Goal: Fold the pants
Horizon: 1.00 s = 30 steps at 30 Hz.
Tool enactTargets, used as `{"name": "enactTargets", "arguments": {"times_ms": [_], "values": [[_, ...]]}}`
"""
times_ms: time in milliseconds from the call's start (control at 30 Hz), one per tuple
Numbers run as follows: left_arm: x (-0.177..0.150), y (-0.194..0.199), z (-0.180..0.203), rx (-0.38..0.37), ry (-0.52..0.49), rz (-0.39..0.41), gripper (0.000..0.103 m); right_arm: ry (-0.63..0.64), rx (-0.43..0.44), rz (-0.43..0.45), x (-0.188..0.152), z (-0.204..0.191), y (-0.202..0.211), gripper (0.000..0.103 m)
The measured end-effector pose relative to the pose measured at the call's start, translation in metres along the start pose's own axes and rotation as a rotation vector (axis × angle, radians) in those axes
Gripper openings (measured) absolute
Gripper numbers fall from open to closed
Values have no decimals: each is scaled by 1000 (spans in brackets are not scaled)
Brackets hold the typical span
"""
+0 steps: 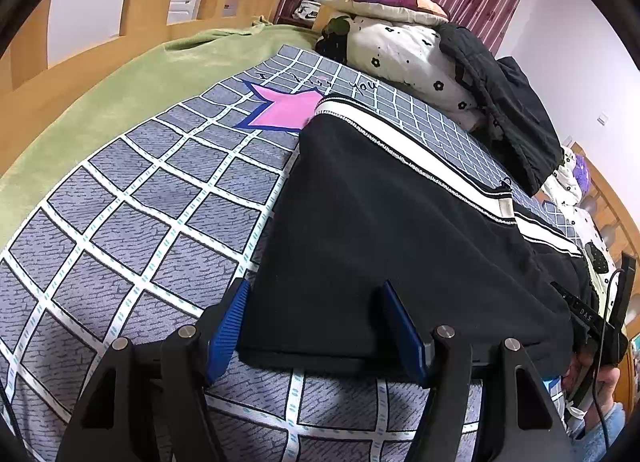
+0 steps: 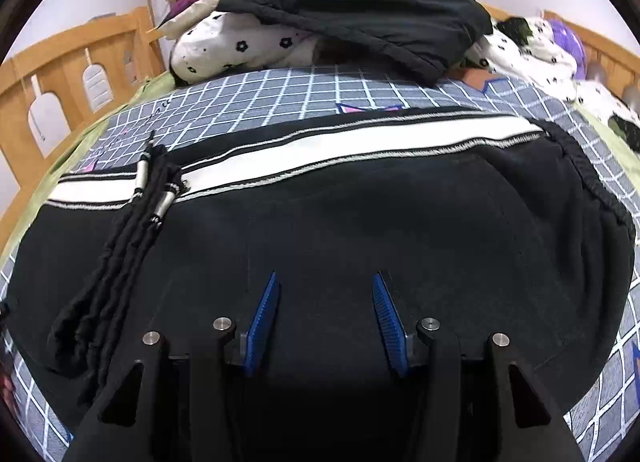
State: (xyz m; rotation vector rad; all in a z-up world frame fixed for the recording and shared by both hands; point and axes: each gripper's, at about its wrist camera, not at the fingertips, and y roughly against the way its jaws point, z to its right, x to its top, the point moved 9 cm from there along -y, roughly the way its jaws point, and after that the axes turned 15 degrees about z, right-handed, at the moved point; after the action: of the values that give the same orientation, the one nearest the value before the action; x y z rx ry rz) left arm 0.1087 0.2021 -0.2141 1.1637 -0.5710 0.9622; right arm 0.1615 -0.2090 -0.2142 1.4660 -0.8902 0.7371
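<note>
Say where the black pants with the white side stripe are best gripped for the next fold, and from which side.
Probably the near hem edge of the pants, taken from the near side with jaws sliding flat over and under it. That edge lies straight on the checked bedsheet, and the left gripper, open, already straddles it. The drawstrings lie loose on top; avoid them.

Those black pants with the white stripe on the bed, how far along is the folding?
Done: the black pants lie flat as one long strip on the checked bedspread, white side stripe along the far edge, apparently legs laid together. In hand: the left gripper has open jaws astride the hem end; the right gripper hangs open over the waist end, holding nothing. Left: folding it shorter.
</note>
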Motion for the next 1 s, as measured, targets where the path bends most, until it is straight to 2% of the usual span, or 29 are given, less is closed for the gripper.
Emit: {"name": "enactTargets", "arguments": {"times_ms": [167, 300, 367, 400, 467, 567, 600, 667, 700, 767, 833, 933, 1000], "values": [[2, 3, -2, -23, 39, 16, 65, -24, 41, 12, 0, -3, 1, 49], [8, 12, -9, -136, 176, 25, 64, -110, 76, 9, 2, 5, -1, 49], [7, 8, -13, -157, 221, 0, 65, -68, 57, -1, 1, 0, -2, 50], [6, 4, -13, -154, 228, -15, 65, -47, 51, -4, 1, -3, -2, 55], [3, -3, -8, -132, 189, -35, 63, -4, 86, -23, -1, -13, -4, 69], [2, -10, 3, -105, 124, -43, 63, 67, 85, -42, -4, -23, -6, 74], [2, -12, 3, -94, 112, -45, 61, 80, 78, -45, -5, -25, -6, 74], [3, -13, -1, -60, 111, -37, 43, 82, 85, -49, -5, -26, -5, 74], [4, -11, -4, -55, 122, -37, 40, 76, 89, -46, -5, -24, -4, 74], [8, -7, -4, -48, 130, -36, 26, 57, 95, -24, -3, -22, 0, 71], [18, 1, 4, -33, 81, -9, 21, 53, 103, -23, -1, -22, 7, 64], [41, 20, 38, 15, -67, 74, 19, 96, 160, -32, 6, -25, 25, 60], [56, 30, 72, 23, -151, 115, 19, 178, 130, 14, 16, -18, 39, 60]]}}
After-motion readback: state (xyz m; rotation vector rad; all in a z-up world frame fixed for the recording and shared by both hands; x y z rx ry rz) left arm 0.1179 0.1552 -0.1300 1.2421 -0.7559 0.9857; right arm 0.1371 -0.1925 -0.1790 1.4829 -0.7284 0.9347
